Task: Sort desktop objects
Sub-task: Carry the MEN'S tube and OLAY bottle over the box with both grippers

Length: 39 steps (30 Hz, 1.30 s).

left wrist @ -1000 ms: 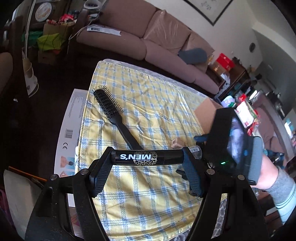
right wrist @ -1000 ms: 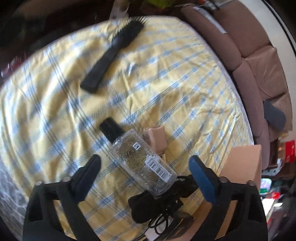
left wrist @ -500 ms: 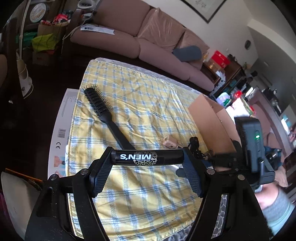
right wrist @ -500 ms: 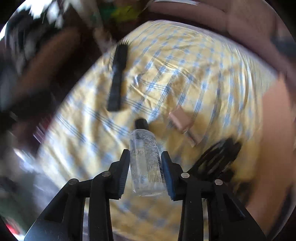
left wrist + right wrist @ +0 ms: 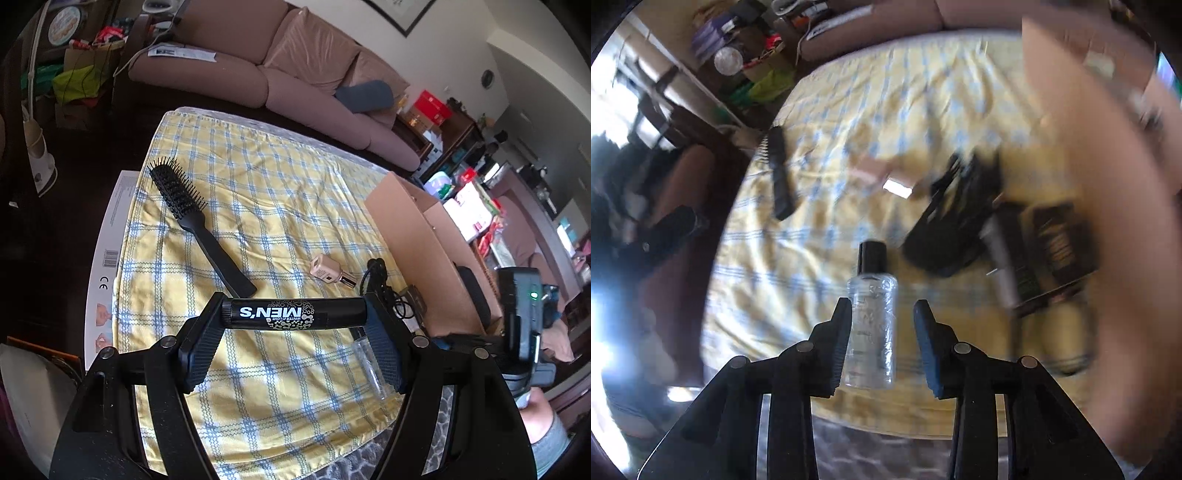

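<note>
- The left tongs (image 5: 291, 314) are clenched end-to-end on a black cylindrical tube lettered "MEN'S" (image 5: 273, 314). It is held crosswise, short of the open brown cardboard box (image 5: 424, 251), its long axis pointing towards the box's near wall.
- The right tongs (image 5: 882, 306) now have the clear plastic bottle with a black cap (image 5: 873, 325) between their pads. A second ago it lay slantwise on the cloth beside the box, with the tongs spread wide above it.
- The jaws are easing open a little. One pad is against the bottle and a thin gap seems to show at the other, but I judge it still gripped.
- The bottle's long axis runs straight out along the tongs, cap pointing away from the hand, and the box's wall is alongside it. The pick looks done, and dropping it in the box seems next.
- On the yellow checked tabletop (image 5: 277, 192), a tangled black cable (image 5: 380, 284) touches the box and a pink plug (image 5: 325, 271) lies just beside it.
- A black hairbrush (image 5: 192, 218) lies well away from the box, bristles at the far end.
</note>
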Each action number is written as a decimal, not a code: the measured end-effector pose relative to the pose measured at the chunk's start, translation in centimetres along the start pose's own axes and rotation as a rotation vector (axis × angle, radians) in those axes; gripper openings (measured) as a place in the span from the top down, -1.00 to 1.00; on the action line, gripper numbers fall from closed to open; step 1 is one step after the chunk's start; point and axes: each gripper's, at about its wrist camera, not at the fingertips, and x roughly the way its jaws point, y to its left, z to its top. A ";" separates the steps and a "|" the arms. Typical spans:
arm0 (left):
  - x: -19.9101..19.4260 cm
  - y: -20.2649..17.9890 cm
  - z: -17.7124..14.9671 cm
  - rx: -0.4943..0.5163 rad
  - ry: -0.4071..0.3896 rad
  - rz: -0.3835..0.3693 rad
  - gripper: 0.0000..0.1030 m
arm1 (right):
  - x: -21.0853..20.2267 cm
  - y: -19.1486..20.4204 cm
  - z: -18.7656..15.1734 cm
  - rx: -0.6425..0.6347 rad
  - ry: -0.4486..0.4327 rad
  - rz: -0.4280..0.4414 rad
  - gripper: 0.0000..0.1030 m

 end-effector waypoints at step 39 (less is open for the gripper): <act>4.7 -19.0 -1.3 0.201 0.126 -0.177 -0.36 | -13.1 -11.6 -3.4 0.100 -0.237 -0.084 0.28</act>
